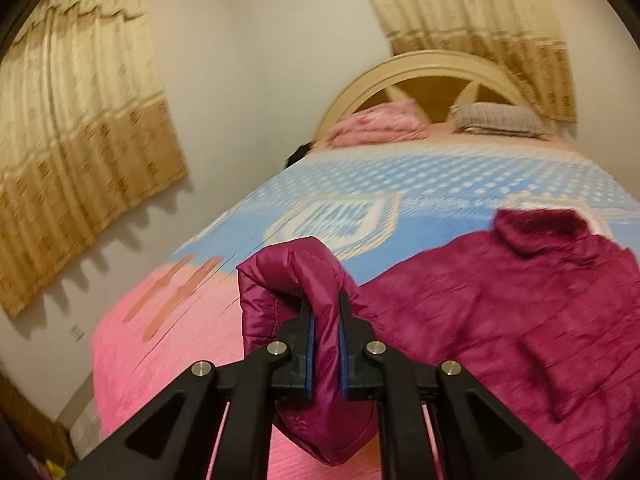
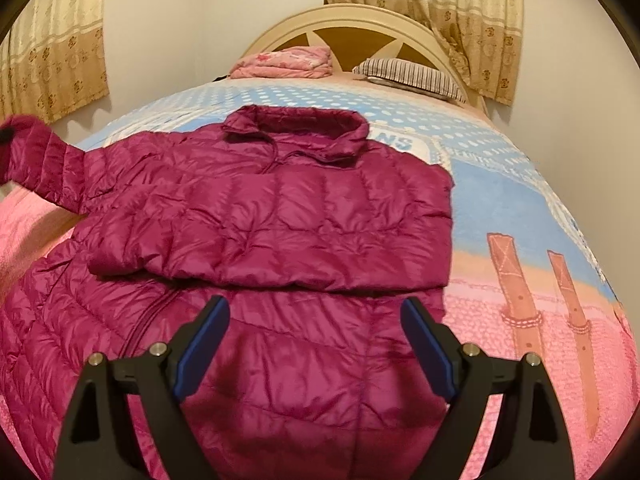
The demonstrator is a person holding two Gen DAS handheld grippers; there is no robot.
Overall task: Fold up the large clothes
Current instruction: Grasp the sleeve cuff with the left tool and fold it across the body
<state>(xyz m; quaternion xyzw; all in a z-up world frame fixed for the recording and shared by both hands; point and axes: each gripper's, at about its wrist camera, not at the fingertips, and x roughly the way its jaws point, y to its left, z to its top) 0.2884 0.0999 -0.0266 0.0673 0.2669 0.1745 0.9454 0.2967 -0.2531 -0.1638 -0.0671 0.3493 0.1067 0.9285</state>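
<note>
A magenta quilted puffer jacket point(image 2: 280, 208) lies on the bed, collar point(image 2: 296, 124) toward the headboard. One sleeve is folded across its chest. My left gripper point(image 1: 325, 312) is shut on the cuff of the other sleeve point(image 1: 288, 276) and holds it up above the bed; that lifted sleeve shows at the far left of the right wrist view point(image 2: 36, 156). The jacket body shows at the right of the left wrist view point(image 1: 500, 300). My right gripper point(image 2: 316, 312) is open and empty, hovering over the jacket's lower half.
The bed has a blue and pink blanket point(image 2: 520, 208). A folded pink cloth point(image 2: 284, 62) and a striped pillow point(image 2: 408, 74) lie by the cream headboard point(image 2: 360, 20). Tan curtains point(image 1: 80, 120) hang on the walls.
</note>
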